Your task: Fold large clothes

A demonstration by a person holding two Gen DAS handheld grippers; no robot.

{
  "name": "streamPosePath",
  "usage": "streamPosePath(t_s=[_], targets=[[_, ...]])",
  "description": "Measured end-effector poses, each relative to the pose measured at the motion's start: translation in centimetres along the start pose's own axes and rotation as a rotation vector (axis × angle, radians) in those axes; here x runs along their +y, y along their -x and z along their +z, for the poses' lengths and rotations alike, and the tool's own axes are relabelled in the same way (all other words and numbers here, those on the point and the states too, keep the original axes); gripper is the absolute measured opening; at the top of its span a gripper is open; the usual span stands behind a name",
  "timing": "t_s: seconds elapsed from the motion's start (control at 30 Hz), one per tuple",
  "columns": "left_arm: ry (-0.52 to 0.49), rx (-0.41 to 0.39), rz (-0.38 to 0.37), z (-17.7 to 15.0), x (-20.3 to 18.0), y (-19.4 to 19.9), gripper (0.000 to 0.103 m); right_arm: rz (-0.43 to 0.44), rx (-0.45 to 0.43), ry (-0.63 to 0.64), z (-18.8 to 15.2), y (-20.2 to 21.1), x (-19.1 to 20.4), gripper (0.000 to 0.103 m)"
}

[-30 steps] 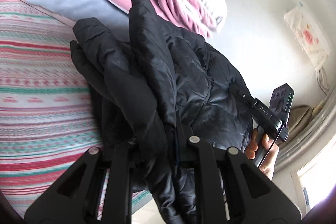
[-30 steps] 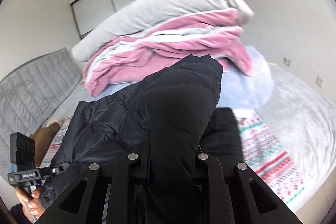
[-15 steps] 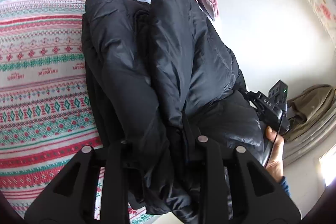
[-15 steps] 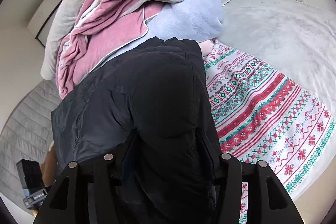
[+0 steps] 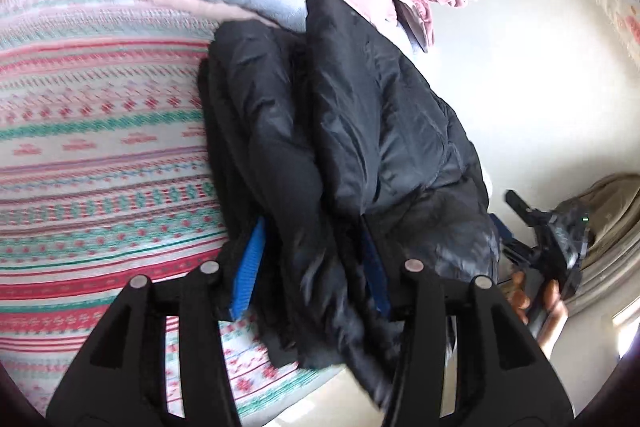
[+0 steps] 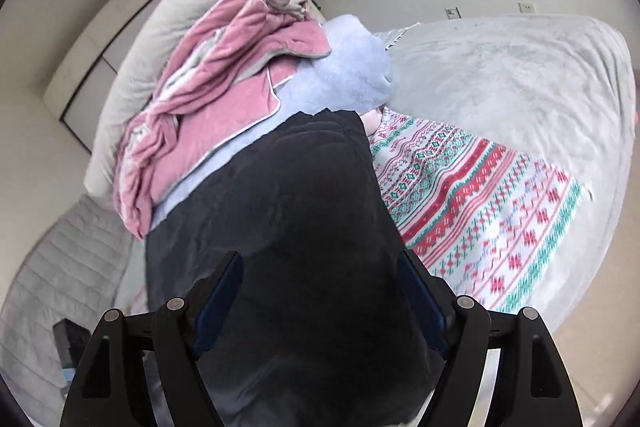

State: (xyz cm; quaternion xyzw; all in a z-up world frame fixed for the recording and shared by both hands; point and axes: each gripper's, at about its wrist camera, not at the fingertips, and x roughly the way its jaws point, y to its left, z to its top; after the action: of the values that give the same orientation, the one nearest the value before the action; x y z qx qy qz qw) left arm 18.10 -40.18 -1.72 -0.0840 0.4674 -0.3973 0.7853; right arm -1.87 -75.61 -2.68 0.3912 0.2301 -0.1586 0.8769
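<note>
A black puffer jacket [image 5: 344, 131] lies folded lengthwise on a red, green and white patterned blanket [image 5: 100, 155]. It also fills the middle of the right wrist view [image 6: 288, 219]. My left gripper [image 5: 312, 263] is open, its blue-padded fingers [image 5: 248, 267] standing apart on either side of the jacket's near end. My right gripper [image 6: 320, 291] is open too, fingers [image 6: 218, 291] wide apart around the jacket's bulk. The right gripper also shows at the right edge of the left wrist view [image 5: 556, 247], held by a hand.
A pile of pink [image 6: 200, 99], pale blue [image 6: 348, 75] and grey bedding [image 6: 168, 23] sits just beyond the jacket. A grey bed cover [image 6: 500, 87] spreads to the right. The bed edge and floor [image 5: 520, 67] lie right of the jacket.
Both grippers have lowered the jacket onto the blanket and opened; the blue pads, shut on cloth before, now stand apart.
</note>
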Motion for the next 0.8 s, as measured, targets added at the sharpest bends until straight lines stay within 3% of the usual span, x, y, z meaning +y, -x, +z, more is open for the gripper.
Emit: streamPosePath(t_s=[0.23,0.53,0.67,0.8], targets=[[-0.103,-0.055,0.142,-2.9,-0.8,3.7,0.050,0.036,-0.006,0.073,-5.5,3.9,3.9,0.081],[-0.202,-0.073,0.226,-6.6,-2.1,6.8,0.051,-0.015,0.043,0.161,-11.7,4.2,7.3,0.081],[-0.212,-0.102,0.264,-8.5,-2.0,8.8,0.068,-0.038,0.032,0.206,-14.6,5.6,8.9,0.081],[-0.241,-0.126,0.304,-11.1,-2.6,11.5,0.071,-0.074,0.006,0.237,-17.7,8.1,10.5,0.081]])
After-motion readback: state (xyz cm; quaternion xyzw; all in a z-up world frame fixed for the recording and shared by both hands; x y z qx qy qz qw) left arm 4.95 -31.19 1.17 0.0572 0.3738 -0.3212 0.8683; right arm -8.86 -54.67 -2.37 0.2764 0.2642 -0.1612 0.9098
